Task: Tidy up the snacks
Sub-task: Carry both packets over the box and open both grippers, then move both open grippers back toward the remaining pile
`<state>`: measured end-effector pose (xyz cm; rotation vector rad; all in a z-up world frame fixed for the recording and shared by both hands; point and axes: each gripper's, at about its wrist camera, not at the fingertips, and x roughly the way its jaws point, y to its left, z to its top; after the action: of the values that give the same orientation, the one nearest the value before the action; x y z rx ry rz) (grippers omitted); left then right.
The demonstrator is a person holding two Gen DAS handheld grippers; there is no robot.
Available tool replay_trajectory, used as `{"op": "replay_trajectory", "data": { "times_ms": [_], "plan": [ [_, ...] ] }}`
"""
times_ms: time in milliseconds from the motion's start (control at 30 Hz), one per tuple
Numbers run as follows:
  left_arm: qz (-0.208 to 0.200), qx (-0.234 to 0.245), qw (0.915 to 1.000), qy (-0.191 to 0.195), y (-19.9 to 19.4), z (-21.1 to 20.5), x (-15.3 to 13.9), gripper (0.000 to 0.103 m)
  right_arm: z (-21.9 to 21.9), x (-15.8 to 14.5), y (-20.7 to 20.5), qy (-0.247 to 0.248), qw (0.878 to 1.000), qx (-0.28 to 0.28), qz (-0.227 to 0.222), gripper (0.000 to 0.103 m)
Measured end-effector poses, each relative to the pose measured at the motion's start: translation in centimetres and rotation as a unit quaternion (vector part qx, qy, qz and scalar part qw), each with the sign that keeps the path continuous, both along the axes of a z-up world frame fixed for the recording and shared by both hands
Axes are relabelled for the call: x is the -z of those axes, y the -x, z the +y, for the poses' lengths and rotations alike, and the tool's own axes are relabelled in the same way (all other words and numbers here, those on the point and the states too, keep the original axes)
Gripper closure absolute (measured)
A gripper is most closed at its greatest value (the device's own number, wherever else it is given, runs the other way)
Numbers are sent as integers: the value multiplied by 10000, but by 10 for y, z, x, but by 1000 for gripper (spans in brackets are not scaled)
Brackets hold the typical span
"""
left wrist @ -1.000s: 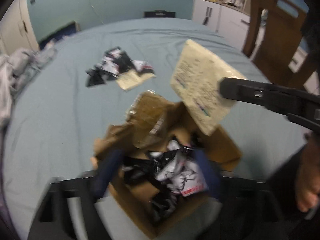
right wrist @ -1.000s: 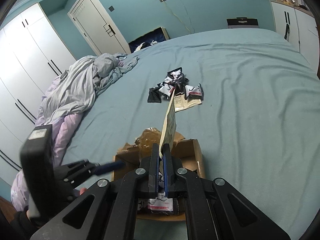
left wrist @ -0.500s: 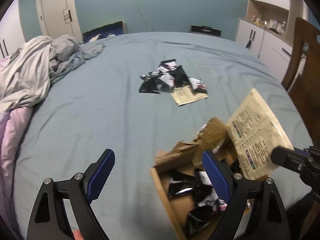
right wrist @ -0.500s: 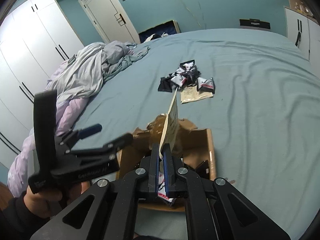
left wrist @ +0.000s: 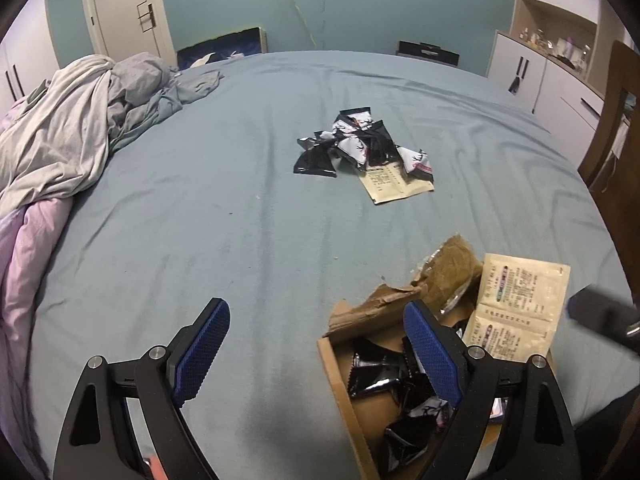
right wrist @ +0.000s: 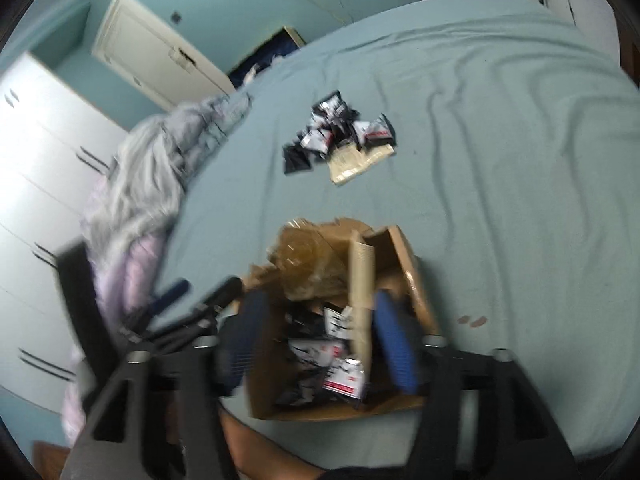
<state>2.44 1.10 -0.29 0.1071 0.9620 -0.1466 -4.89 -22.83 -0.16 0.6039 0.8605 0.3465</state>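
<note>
A brown cardboard box (left wrist: 340, 376) (right wrist: 404, 252) sits on the blue bed, holding several black-and-white snack packets (left wrist: 380, 376) (right wrist: 344, 376). A beige printed packet (left wrist: 516, 312) (right wrist: 360, 280) stands edge-up in the box, free between my right gripper's (right wrist: 316, 340) open blue fingers. My left gripper (left wrist: 316, 344) is open and empty, low over the bed at the box's left side. A pile of black-and-white packets (left wrist: 356, 144) (right wrist: 340, 128) with another beige packet (left wrist: 396, 186) (right wrist: 356, 160) lies farther up the bed.
Crumpled grey and lilac bedding (left wrist: 68, 128) (right wrist: 152, 184) is heaped on the left. White cupboards (left wrist: 536, 72) and a wooden chair (left wrist: 612, 128) stand to the right. A door (left wrist: 124, 16) and a wardrobe (right wrist: 44, 152) are at the back left.
My right gripper has opened and let go of the beige packet, which now stands in the box. The left gripper has swung left and settled beside the box.
</note>
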Motion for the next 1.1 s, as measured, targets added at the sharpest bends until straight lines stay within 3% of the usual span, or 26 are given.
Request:
{"op": "replay_trajectory", "data": {
  "times_ms": [133, 400, 533, 700, 900, 1100],
  "plan": [
    [-10, -54, 9999, 121, -3, 2, -3, 13, -17, -9, 5, -160, 9991, 281, -286, 29],
    [12, -28, 9998, 178, -5, -2, -5, 13, -43, -18, 12, 823, 9893, 1196, -174, 29],
    [-8, 10, 9999, 154, -6, -4, -5, 13, -48, -26, 14, 1056, 9866, 1235, -164, 29],
    [59, -38, 9998, 205, -8, -3, -5, 13, -50, -32, 2, 1588, 9800, 1173, 244, 29],
    [149, -91, 9996, 204, -12, -1, -1, 13, -59, -58, -17, 1891, 9772, 933, 259, 29],
    [208, -110, 9995, 232, -16, 0, 1, 13, -55, -54, -50, 2247, 9712, 659, 444, 29]
  ]
}}
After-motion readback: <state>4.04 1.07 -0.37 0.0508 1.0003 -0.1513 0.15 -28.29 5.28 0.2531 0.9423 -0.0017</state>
